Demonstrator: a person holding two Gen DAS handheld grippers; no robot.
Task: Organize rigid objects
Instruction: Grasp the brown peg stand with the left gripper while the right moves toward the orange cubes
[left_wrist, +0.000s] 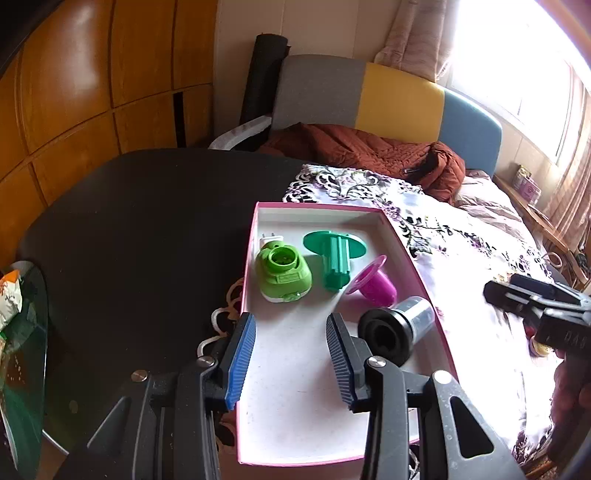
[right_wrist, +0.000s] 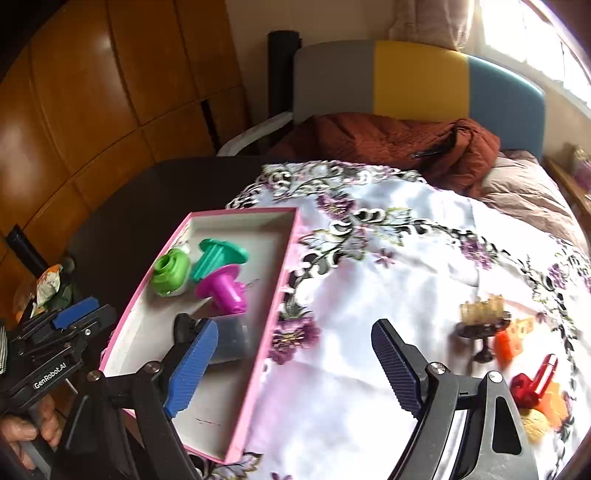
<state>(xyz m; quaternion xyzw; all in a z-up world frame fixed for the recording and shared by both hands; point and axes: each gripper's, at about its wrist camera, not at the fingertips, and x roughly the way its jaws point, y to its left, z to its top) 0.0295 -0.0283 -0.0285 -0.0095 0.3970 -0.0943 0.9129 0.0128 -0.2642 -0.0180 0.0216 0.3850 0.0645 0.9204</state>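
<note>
Left wrist view: left gripper (left_wrist: 290, 354) jaws released, empty, above the pink tray (left_wrist: 417, 273).
Tray contents: black cylinder (left_wrist: 391, 330), magenta funnel (left_wrist: 376, 282), teal spool (left_wrist: 334, 258), green toy (left_wrist: 282, 275).
Right gripper (right_wrist: 291, 363): jaws spread, nothing between.

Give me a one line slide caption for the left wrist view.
Open left gripper hovers over a pink box holding four plastic parts.

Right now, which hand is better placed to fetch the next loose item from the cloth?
Right. The right gripper hangs open-jawed over the floral cloth near the red piece; the left gripper hovers over the pink box.
</note>
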